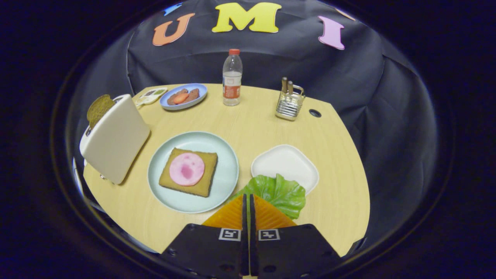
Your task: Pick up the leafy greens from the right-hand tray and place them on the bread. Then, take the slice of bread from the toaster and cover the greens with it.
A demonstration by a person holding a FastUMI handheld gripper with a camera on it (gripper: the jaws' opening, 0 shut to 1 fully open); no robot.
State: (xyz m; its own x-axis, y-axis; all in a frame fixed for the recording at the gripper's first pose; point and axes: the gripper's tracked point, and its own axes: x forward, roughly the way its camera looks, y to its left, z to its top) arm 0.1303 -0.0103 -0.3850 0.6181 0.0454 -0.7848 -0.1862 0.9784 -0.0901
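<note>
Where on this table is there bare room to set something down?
Bare wood lies between the clear plastic bottle and the round pale-green plate, and beside the square white tray below the metal utensil rack. It is crowded near the gripper, shut on the green lettuce leaf, and between the plate and the white toaster.
</note>
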